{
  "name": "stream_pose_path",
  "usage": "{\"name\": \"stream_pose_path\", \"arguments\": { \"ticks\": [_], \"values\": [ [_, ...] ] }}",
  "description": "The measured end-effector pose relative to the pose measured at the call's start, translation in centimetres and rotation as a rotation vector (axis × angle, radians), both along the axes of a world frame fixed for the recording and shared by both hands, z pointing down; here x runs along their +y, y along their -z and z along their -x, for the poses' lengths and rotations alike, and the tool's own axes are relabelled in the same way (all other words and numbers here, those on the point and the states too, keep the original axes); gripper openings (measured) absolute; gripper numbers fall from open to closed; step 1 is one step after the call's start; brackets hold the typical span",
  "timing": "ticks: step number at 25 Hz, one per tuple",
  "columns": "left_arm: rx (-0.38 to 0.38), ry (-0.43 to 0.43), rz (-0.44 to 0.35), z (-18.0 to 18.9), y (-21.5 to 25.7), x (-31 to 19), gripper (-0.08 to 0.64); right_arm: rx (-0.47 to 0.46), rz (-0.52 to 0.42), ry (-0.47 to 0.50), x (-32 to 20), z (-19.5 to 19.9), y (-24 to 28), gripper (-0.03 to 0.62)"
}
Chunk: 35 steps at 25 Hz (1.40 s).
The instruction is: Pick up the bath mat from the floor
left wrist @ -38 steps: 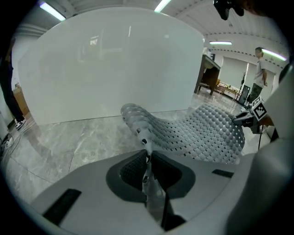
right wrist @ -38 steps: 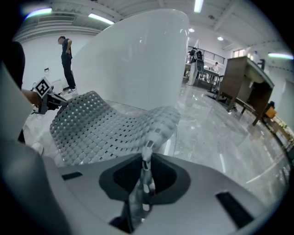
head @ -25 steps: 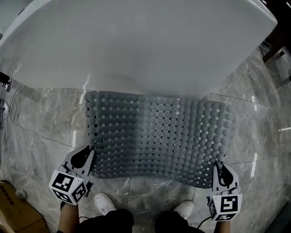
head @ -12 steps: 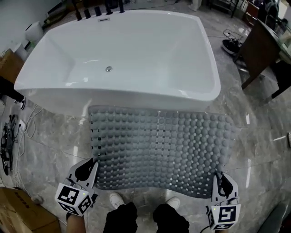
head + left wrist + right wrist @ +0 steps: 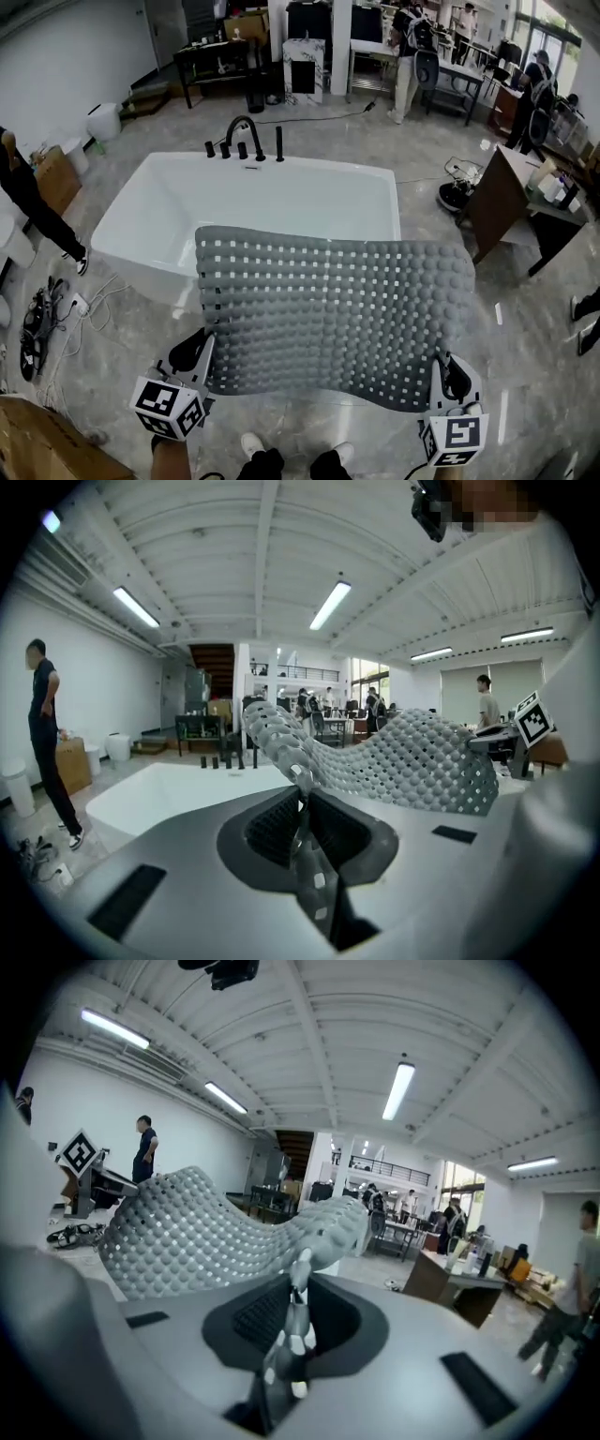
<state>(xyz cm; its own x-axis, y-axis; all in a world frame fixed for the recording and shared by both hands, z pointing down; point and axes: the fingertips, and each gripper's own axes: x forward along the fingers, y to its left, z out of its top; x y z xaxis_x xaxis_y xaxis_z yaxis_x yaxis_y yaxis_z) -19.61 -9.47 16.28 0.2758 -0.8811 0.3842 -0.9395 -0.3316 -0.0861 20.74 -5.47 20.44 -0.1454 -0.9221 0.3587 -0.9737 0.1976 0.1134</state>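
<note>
The grey bath mat (image 5: 333, 314), bumpy and full of square holes, hangs spread out in the air in front of me, clear of the floor. My left gripper (image 5: 200, 361) is shut on its near left corner and my right gripper (image 5: 448, 375) is shut on its near right corner. In the left gripper view the mat's edge (image 5: 302, 785) is pinched between the jaws and the mat curves away to the right. In the right gripper view the mat (image 5: 202, 1227) runs from the closed jaws off to the left. The mat hides part of the white bathtub (image 5: 178, 220) behind it.
The bathtub has black taps (image 5: 242, 141) at its far rim. A dark table (image 5: 511, 206) stands at the right, cables (image 5: 42, 319) lie on the marble floor at the left, and a cardboard box (image 5: 47, 441) is at the lower left. People stand at the left edge (image 5: 28, 202) and far back (image 5: 412, 47).
The mat has come up from floor level beside the tub to hanging in the air. My view has tilted up, so the whole tub and the room behind it now show.
</note>
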Motion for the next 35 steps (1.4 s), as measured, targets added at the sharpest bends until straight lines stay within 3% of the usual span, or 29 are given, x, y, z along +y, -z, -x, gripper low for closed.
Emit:
{"name": "stream_pose_path", "arguments": {
  "ticks": [6,13,20,35],
  "values": [
    [0.001,0.009,-0.149,0.1,13.0,-1.3,0.044,-0.029,-0.142,-0.003,-2.5,0.4,12.9,0.067],
    [0.005,-0.011,-0.274,-1.0,20.9,-2.0,0.044,-0.036,-0.234,-0.014,-3.6,0.3,20.1,0.067],
    [0.008,-0.018,-0.300,-1.3,22.9,-1.6,0.044,-0.039,-0.255,-0.036,-3.1,-0.6,21.9,0.067],
    [0.002,-0.017,-0.286,-0.4,21.5,-2.6,0.043,-0.048,-0.244,-0.021,-4.7,0.8,20.8,0.064]
  ]
}}
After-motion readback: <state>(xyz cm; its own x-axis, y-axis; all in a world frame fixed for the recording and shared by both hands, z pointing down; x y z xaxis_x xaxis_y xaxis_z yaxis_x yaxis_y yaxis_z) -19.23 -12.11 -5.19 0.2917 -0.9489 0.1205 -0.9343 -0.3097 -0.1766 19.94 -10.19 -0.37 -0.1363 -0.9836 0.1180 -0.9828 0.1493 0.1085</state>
